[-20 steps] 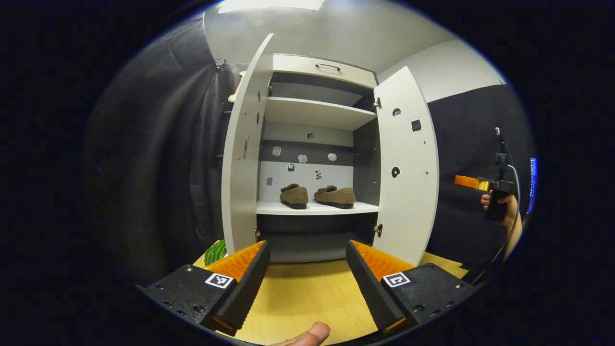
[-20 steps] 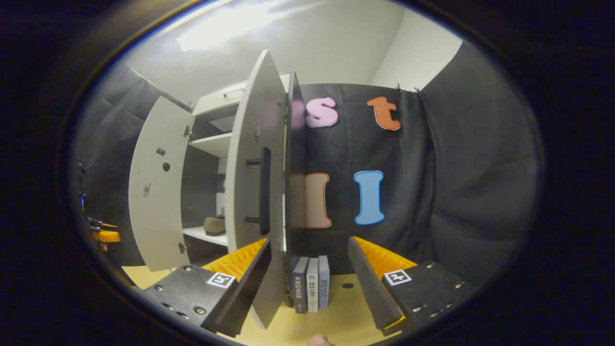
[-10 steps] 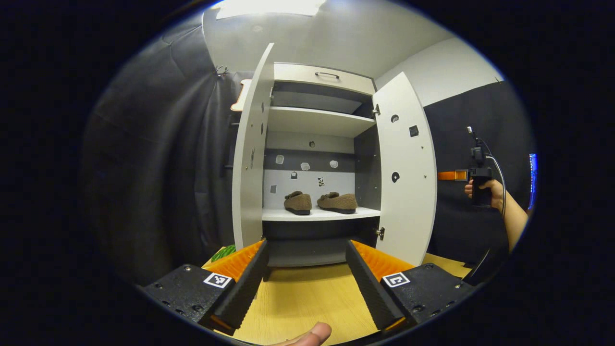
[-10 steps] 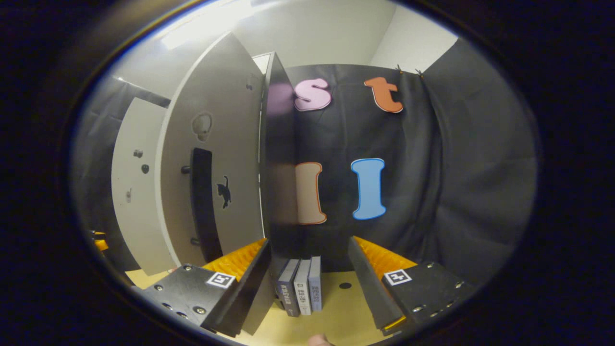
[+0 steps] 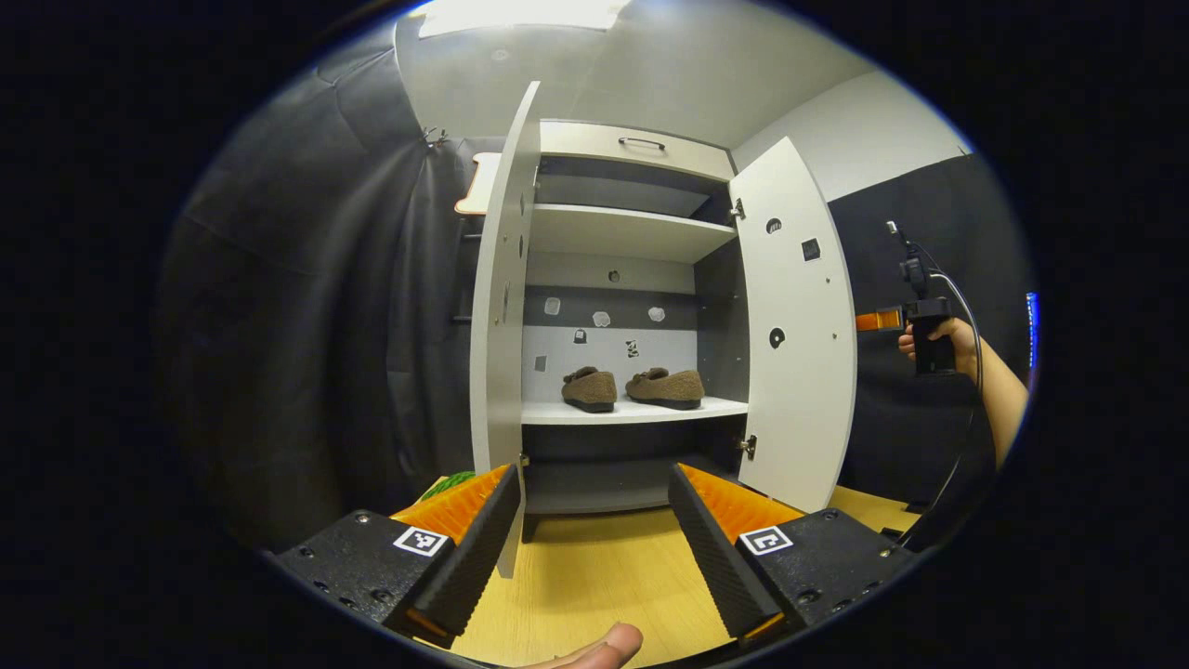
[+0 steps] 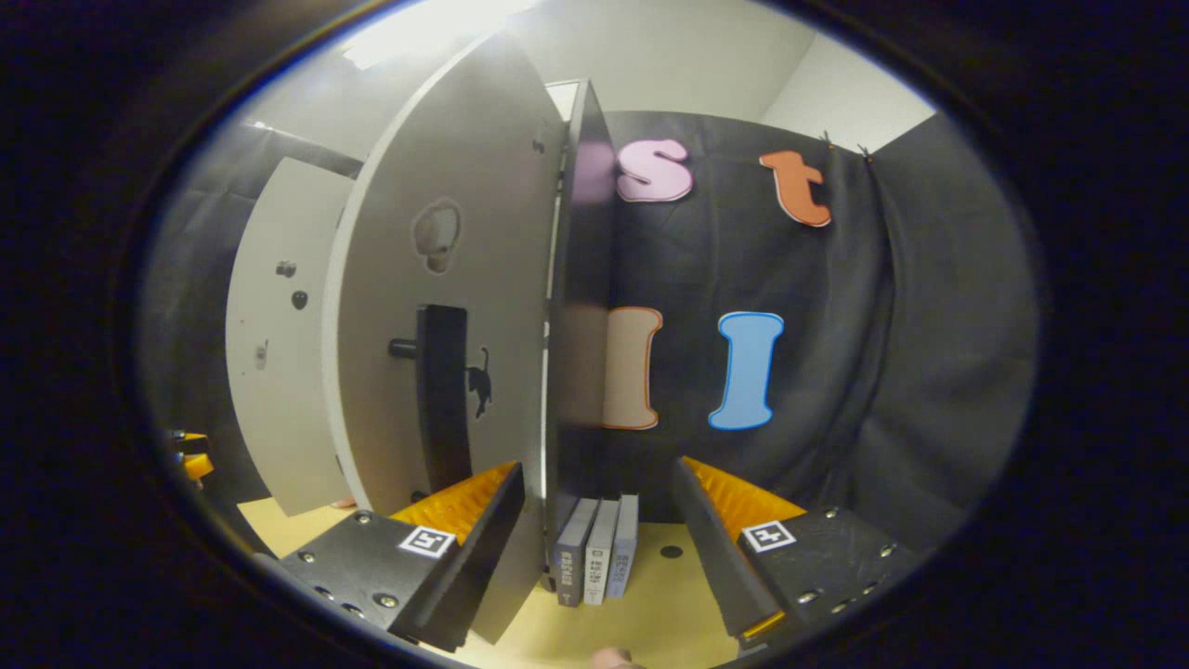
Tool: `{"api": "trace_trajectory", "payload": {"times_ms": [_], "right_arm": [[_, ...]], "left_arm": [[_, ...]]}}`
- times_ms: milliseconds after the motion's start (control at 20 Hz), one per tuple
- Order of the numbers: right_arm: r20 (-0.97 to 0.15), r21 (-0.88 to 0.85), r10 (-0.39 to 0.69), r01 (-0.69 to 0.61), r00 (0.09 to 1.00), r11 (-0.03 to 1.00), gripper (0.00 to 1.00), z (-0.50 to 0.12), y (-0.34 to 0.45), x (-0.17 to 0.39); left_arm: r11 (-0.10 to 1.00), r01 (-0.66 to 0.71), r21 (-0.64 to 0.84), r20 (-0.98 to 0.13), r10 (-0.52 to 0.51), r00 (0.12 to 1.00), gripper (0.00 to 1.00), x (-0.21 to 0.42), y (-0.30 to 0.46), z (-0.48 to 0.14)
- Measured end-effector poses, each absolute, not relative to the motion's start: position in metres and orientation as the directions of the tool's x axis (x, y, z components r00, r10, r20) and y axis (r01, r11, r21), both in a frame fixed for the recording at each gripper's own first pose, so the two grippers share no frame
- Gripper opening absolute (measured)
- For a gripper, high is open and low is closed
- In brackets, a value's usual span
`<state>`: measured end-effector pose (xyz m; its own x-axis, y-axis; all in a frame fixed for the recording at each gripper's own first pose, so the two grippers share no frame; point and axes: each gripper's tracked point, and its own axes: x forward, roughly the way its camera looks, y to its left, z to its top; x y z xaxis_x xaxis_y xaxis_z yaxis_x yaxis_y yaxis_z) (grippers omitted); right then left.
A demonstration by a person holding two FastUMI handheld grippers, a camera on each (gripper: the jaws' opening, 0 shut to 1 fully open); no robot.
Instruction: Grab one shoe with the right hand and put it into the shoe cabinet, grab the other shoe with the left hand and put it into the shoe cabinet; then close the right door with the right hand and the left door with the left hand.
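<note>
Closing the right door: gripper set behind the panel

Swinging the right door shut looks like the step in hand, since both brown shoes already sit side by side on the middle shelf of the shoe cabinet. In the right gripper view the right gripper has its jaws spread wide and holds nothing. The door's outer face, with its black vertical handle, rises from 11 o'clock of the gripper; the door's long axis is upright, and the left finger appears to lie against or just beside the lower face, though contact cannot be confirmed. A row of books stands on the wooden surface between the fingers, near the cabinet's side.

In the left gripper view the left gripper is likewise released and empty, facing the open cabinet from farther back. The left door stands edge-on at 11 o'clock. The right gripper and the hand holding it show at 3 o'clock, beyond the right door, so that hand is nearer its panel.
</note>
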<state>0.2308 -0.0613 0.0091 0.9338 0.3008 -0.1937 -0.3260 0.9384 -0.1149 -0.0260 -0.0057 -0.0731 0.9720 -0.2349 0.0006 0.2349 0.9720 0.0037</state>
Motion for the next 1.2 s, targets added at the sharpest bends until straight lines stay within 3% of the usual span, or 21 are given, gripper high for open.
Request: {"api": "trace_trajectory", "payload": {"times_ms": [100,700,750,850,900,950,1000,1050,1200], "right_arm": [[-0.2,-0.156,0.274,-0.307,0.941,0.939,0.95,0.007,-0.064,0.231],[-0.203,-0.021,0.27,-0.28,0.941,0.96,0.94,-0.002,-0.026,0.223],[-0.202,-0.026,0.264,-0.275,0.943,0.961,0.9,-0.003,-0.022,0.224],[-0.193,-0.032,0.26,-0.271,0.946,0.962,0.99,-0.002,-0.009,0.223],[-0.192,-0.032,0.261,-0.271,0.946,0.962,0.94,-0.002,-0.002,0.223],[-0.19,-0.035,0.261,-0.272,0.947,0.962,0.99,-0.003,0.004,0.223],[-0.186,-0.041,0.259,-0.271,0.948,0.962,0.9,-0.003,0.008,0.222],[-0.18,-0.045,0.253,-0.265,0.951,0.963,0.94,-0.003,0.013,0.221],[-0.161,-0.055,0.19,-0.202,0.968,0.978,0.9,-0.004,0.021,0.221]], "left_arm": [[0.974,0.227,-0.005,0.002,-0.227,0.974,0.98,-0.026,0.0,-0.074],[0.978,0.205,-0.03,0.005,-0.205,0.979,0.98,-0.037,0.0,-0.07],[0.978,0.206,-0.029,0.006,-0.205,0.979,0.97,-0.036,-0.001,-0.069],[0.978,0.206,-0.029,0.004,-0.206,0.979,0.98,-0.03,-0.006,-0.069],[0.978,0.209,-0.027,0.003,-0.209,0.978,0.98,-0.029,-0.008,-0.069],[0.977,0.213,-0.026,0.004,-0.213,0.977,0.97,-0.03,-0.009,-0.069],[0.976,0.216,-0.027,0.002,-0.216,0.976,0.98,-0.031,-0.01,-0.069],[0.976,0.217,-0.029,0.002,-0.217,0.976,0.98,-0.031,-0.01,-0.069],[0.975,0.221,-0.028,0.006,-0.221,0.975,0.97,-0.034,-0.009,-0.069]]}}
